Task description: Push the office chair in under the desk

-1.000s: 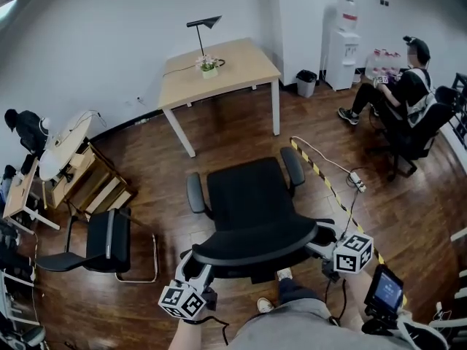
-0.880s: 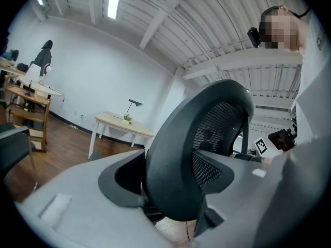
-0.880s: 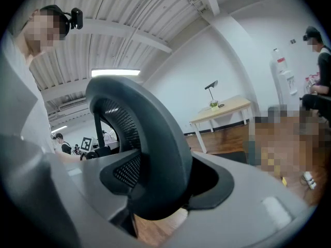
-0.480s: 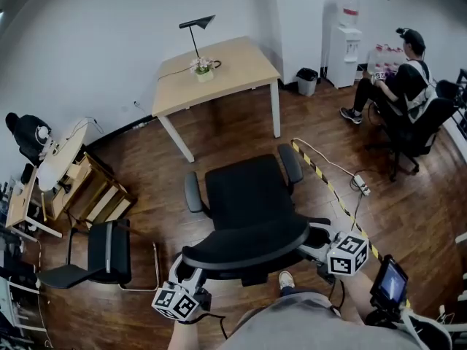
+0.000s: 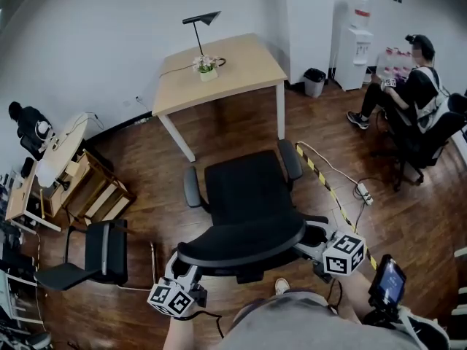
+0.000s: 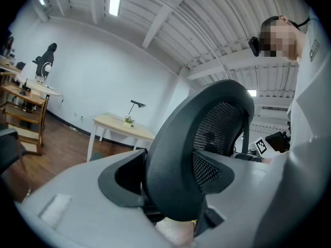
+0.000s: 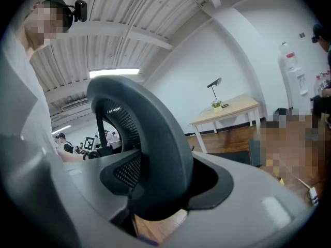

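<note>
A black office chair (image 5: 244,188) stands on the wood floor, its seat facing the light wooden desk (image 5: 219,71) at the back wall, with open floor between them. My left gripper (image 5: 184,270) is shut on the left edge of the curved backrest (image 5: 241,245), and my right gripper (image 5: 315,240) is shut on its right edge. The left gripper view has the backrest rim (image 6: 207,133) filling the jaws of the left gripper (image 6: 170,174), with the desk (image 6: 121,125) beyond. In the right gripper view the rim (image 7: 150,138) sits between the jaws of the right gripper (image 7: 160,185), the desk (image 7: 227,112) far off.
A lamp (image 5: 201,20) and small plant (image 5: 206,65) stand on the desk. A black visitor chair (image 5: 102,250) and wooden shelves (image 5: 95,188) are at the left. A striped cable strip (image 5: 321,170) with a power strip runs right of the chair. A seated person (image 5: 416,93) is far right.
The chair has rolled forward towards the desk, with both grippers following on its backrest. Their hold looks the same.
</note>
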Action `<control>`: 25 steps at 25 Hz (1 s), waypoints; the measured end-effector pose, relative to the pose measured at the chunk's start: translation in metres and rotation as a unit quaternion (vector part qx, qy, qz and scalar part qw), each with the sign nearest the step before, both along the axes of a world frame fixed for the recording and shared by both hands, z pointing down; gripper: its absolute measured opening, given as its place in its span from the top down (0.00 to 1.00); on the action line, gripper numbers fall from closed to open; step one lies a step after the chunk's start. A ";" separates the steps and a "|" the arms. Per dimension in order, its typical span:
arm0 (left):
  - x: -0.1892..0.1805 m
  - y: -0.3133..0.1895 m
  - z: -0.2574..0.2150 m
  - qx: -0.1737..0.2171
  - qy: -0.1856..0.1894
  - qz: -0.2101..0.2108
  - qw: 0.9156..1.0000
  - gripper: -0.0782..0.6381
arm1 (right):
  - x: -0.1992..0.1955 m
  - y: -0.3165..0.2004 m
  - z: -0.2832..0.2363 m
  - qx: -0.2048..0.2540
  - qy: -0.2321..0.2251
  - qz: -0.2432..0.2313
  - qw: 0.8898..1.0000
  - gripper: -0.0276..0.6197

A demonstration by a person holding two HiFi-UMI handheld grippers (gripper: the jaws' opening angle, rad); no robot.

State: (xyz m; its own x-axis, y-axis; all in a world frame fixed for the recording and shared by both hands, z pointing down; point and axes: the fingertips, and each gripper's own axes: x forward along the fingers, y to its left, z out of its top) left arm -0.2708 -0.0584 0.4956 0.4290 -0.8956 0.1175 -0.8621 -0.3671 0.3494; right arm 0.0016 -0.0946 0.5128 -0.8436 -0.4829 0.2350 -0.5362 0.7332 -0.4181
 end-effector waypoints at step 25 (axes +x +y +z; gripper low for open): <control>-0.023 -0.176 0.000 -0.011 0.005 0.009 1.000 0.52 | -0.025 -0.183 0.002 -0.011 0.007 0.003 1.000 0.55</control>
State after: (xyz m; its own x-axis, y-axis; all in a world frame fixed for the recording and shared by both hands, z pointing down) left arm -0.2939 -0.2341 0.4959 0.4458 -0.8852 0.1330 -0.8519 -0.3740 0.3666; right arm -0.0230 -0.2779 0.5149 -0.8375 -0.4818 0.2578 -0.5461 0.7212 -0.4261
